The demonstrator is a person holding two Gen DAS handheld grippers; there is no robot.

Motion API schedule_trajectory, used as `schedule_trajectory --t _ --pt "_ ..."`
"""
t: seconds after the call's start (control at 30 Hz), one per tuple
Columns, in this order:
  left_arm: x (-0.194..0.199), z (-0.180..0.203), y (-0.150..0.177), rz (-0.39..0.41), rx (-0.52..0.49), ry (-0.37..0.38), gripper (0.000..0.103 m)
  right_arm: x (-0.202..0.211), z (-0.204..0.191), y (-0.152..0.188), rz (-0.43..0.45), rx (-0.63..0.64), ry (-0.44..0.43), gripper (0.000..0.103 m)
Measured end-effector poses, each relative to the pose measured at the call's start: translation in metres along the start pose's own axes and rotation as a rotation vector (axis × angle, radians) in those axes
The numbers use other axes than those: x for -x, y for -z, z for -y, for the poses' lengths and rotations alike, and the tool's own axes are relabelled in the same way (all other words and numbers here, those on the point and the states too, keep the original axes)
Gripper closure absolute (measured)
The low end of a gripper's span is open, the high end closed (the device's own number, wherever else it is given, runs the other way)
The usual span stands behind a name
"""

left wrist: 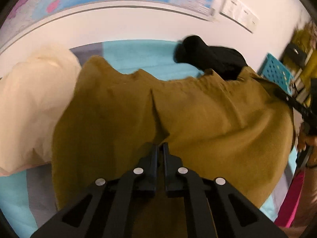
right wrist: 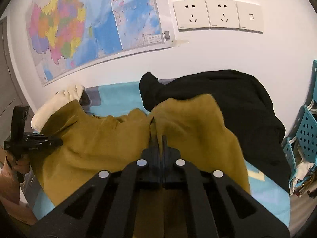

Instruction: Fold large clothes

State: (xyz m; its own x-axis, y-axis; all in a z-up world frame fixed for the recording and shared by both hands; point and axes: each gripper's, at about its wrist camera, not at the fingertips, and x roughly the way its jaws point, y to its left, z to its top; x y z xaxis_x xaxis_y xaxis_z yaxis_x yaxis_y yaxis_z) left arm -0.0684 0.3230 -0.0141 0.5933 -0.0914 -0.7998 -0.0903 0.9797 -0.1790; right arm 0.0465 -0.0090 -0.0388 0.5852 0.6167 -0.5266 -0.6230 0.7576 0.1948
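We hold the mustard garment [right wrist: 103, 138] by both near corners, left gripper [left wrist: 160, 145] and right gripper [right wrist: 160, 138] jaws pinched on cloth; it stretches toward twelve o'clock across the bed [right wrist: 118, 97].

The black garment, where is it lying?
In the right wrist view, the black garment lies right of centre on the bed, against the wall, behind the mustard garment, below the sockets.

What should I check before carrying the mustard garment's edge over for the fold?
1. Left tool shut on the mustard garment: ok.
2. Right tool shut on the same garment: ok.
3. Cloth between the two grips free of twists: cannot tell.
4. Black garment clear of the mustard one: not ok, they touch.
5. Cream garment clear of it: not ok, it lies against the left edge.
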Motion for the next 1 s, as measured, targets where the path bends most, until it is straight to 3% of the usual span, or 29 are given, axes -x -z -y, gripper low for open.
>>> schedule_trajectory --t 0.07,0.17,0.23,0.27,0.3,0.37,0.5,0.57,0.67,0.73,0.77,0.83,0.87,0.9,1.0 --pt "-0.001 -0.004 0.000 -0.006 0.007 0.000 0.099 -0.022 -0.004 0.007 -0.074 0.032 0.034 0.101" --pt "-0.002 -0.004 -0.003 -0.002 0.016 -0.004 0.096 -0.052 0.004 0.020 -0.196 0.003 0.049 0.092" --pt "0.004 -0.001 -0.001 0.017 0.003 -0.015 0.094 -0.045 0.006 0.019 -0.159 -0.021 0.048 0.087" --pt "0.008 0.000 -0.001 0.027 0.000 -0.019 0.087 -0.038 0.006 0.016 -0.132 -0.031 0.057 0.073" --pt "0.011 0.001 -0.001 0.036 -0.005 -0.013 0.082 -0.028 0.002 0.013 -0.100 -0.032 0.057 0.066" --pt "0.019 0.006 -0.002 0.069 -0.031 0.006 0.066 -0.012 -0.009 0.007 -0.042 -0.012 0.040 0.062" --pt "0.025 0.024 -0.004 0.102 -0.096 -0.001 0.055 0.000 -0.043 -0.003 -0.008 0.068 -0.057 0.052" --pt "0.015 0.032 -0.008 0.082 -0.111 -0.018 0.054 -0.010 -0.058 -0.002 -0.034 0.101 -0.085 0.046" --pt "-0.006 0.038 -0.016 0.017 -0.104 -0.048 0.054 -0.047 -0.075 0.001 -0.132 0.137 -0.095 0.046" --pt "-0.018 0.036 -0.021 -0.019 -0.084 -0.066 0.063 -0.068 -0.081 0.005 -0.196 0.140 -0.110 0.044" --pt "-0.021 0.035 -0.023 -0.025 -0.081 -0.068 0.069 -0.079 -0.085 0.008 -0.223 0.168 -0.084 0.045" --pt "-0.025 0.034 -0.026 -0.018 -0.077 -0.090 0.086 -0.090 -0.089 0.017 -0.257 0.209 -0.056 0.058" --pt "-0.025 0.033 -0.028 -0.018 -0.068 -0.092 0.090 -0.093 -0.091 0.019 -0.256 0.226 -0.026 0.074" --pt "-0.025 0.031 -0.029 -0.013 -0.060 -0.086 0.092 -0.093 -0.092 0.020 -0.247 0.246 -0.014 0.099" --pt "-0.021 0.031 -0.029 0.012 -0.058 -0.086 0.097 -0.083 -0.091 0.019 -0.212 0.241 -0.033 0.101"
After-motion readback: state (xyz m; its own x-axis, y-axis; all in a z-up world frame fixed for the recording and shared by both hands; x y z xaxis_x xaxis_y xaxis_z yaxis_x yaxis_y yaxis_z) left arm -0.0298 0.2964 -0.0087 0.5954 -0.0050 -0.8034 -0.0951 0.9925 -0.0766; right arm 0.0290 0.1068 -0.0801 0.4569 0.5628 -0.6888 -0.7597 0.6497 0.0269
